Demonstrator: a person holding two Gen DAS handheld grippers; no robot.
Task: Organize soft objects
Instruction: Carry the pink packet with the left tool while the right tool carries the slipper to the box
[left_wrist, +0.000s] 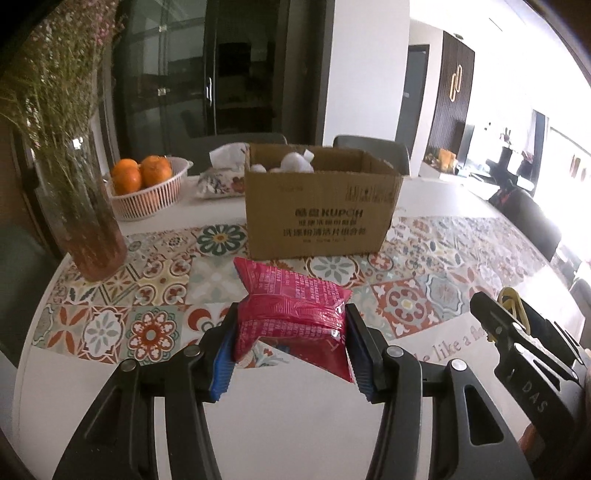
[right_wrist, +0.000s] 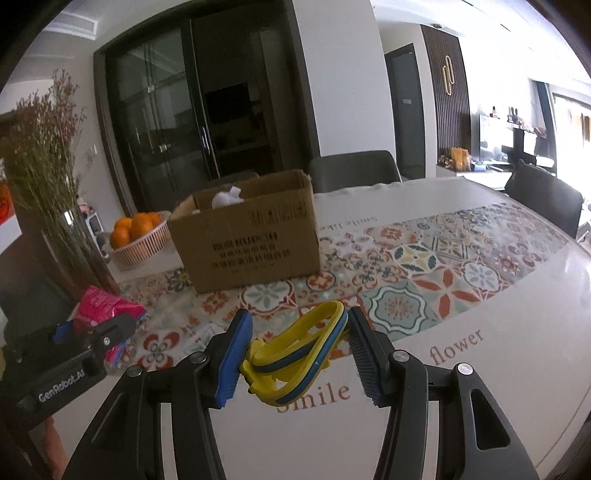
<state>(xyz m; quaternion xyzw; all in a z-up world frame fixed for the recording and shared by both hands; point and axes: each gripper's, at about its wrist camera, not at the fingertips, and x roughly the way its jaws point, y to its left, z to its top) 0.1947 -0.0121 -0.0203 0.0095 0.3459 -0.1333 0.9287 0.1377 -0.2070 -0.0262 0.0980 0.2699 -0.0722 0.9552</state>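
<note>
Cardboard box (left_wrist: 321, 206) stands open-topped on the patterned tablecloth (left_wrist: 424, 280) toward the far side of the table, printed lettering on its near face and some white soft items (left_wrist: 295, 162) showing above its rim. In front of it, raised clear of the cloth, the left gripper (left_wrist: 291, 332) pinches a pink-red crinkly packet (left_wrist: 291, 310) across its width, the blue pads (left_wrist: 225, 362) pressing into both sides so that the wrapper puckers in the middle; the packet tilts, its far corner pointing toward the box. The right gripper (right_wrist: 295, 354) clamps a yellow and blue sandal (right_wrist: 295, 354), a bendy flip-flop held on edge with its yellow strap looping upward between the jaws; the sole meets the left pad near its heel end and the right pad near the top of the loop. It too hangs above the table, over the white margin where the words "Smile" and "flower" are printed. From the left wrist view the right gripper's black body sits at the right edge with a bit of yellow strap (left_wrist: 511, 302) peeking past it; from the right wrist view the left gripper (right_wrist: 92, 328) appears low on the left with the pink packet (right_wrist: 107, 306) in its grip. To the left of the box a white slotted basket (left_wrist: 147, 199) holds oranges (left_wrist: 142, 173), a floral tissue pouch (left_wrist: 221, 181) lies between basket and box, and a tall glass vase (left_wrist: 88, 229) of dried flowers stands at the table's left edge. Dark chairs (right_wrist: 354, 170) line the far side
</note>
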